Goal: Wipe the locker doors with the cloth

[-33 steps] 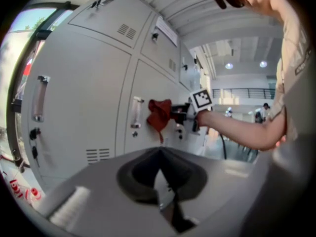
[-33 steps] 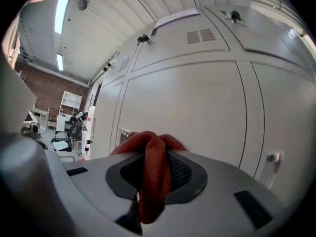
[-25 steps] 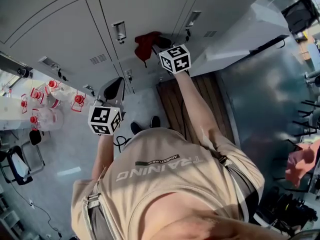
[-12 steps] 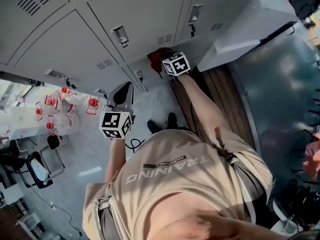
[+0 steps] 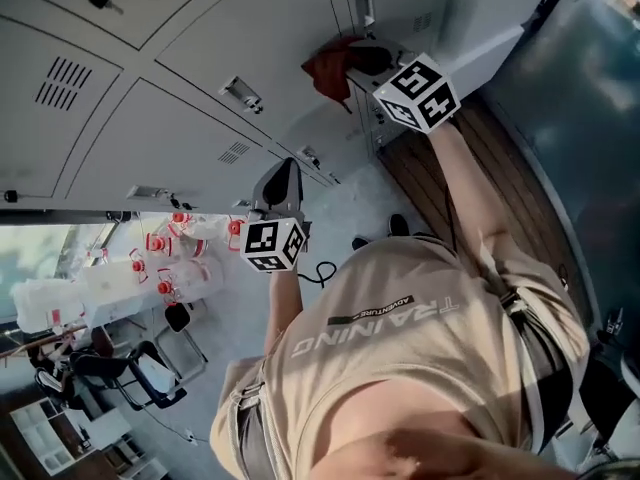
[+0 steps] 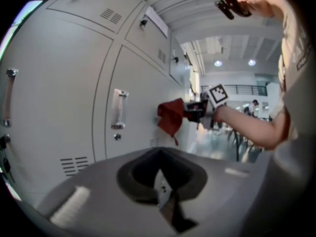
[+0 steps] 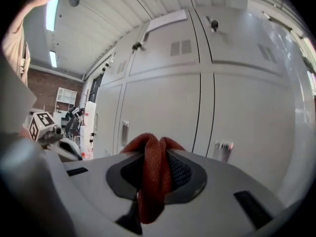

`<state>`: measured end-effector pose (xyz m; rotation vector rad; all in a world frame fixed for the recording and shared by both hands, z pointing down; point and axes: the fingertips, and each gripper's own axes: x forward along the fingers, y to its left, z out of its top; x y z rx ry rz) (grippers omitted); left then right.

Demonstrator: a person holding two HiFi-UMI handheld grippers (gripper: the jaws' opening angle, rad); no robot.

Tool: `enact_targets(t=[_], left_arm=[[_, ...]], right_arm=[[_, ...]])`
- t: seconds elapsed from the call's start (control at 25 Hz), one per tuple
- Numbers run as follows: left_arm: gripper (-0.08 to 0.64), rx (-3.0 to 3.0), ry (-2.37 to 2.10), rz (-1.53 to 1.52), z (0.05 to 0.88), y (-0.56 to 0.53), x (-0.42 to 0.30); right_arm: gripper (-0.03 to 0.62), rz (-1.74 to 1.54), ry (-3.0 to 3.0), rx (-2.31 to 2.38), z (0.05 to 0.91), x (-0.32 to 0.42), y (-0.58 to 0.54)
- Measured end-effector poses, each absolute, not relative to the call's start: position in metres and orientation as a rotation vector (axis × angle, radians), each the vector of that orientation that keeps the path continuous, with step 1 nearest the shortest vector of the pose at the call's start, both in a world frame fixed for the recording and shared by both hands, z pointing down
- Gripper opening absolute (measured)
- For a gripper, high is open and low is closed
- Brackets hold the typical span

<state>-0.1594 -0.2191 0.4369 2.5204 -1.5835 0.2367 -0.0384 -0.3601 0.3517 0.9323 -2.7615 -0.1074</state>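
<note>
Wiping stage, seen from 3 views. The red cloth point(image 5: 328, 63) serves as the landmark. The right gripper point(image 5: 362, 61) has its jaws clamped on the cloth, a fold bunched between them and a tail hanging below them in the right gripper view point(image 7: 154, 179). The cloth lies against a grey locker door point(image 5: 270, 38) and appears to touch it. In the left gripper view a door handle point(image 6: 118, 115) stands just left of the cloth point(image 6: 170, 116). The left gripper point(image 5: 280, 181) hangs well below and left of the cloth, its jaws together on nothing, idle.

Step in hand, as judged: a wiping pass with the right gripper alone, somewhere mid-task. No view shows which doors are already clean.

Next move, as judged: sweep the cloth across the door with steady pressure, steering it round the handle so that the hanging tail does not snag. A firm clamp is needed, as friction could drag the cloth out.
</note>
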Motion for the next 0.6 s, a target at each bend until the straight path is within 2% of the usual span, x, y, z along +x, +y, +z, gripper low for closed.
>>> enact_targets(t=[0.16,0.28,0.6], left_arm=[[0.005,2.575,-1.540,0.224,0.429,-0.230,-0.146],[0.006,2.599,-1.516,0.225,0.426,-0.236,-0.140],[0.005,2.555,-1.560,0.222,0.426,-0.249,-0.158]], right_arm=[[0.064,-0.363,-2.799,1.011,0.256,-0.024,-0.366],[0.064,-0.435,-2.855,1.045,0.207,-0.017,-0.372],[0.064,-0.520,-2.947,1.106,0.145,-0.027,-0.400]])
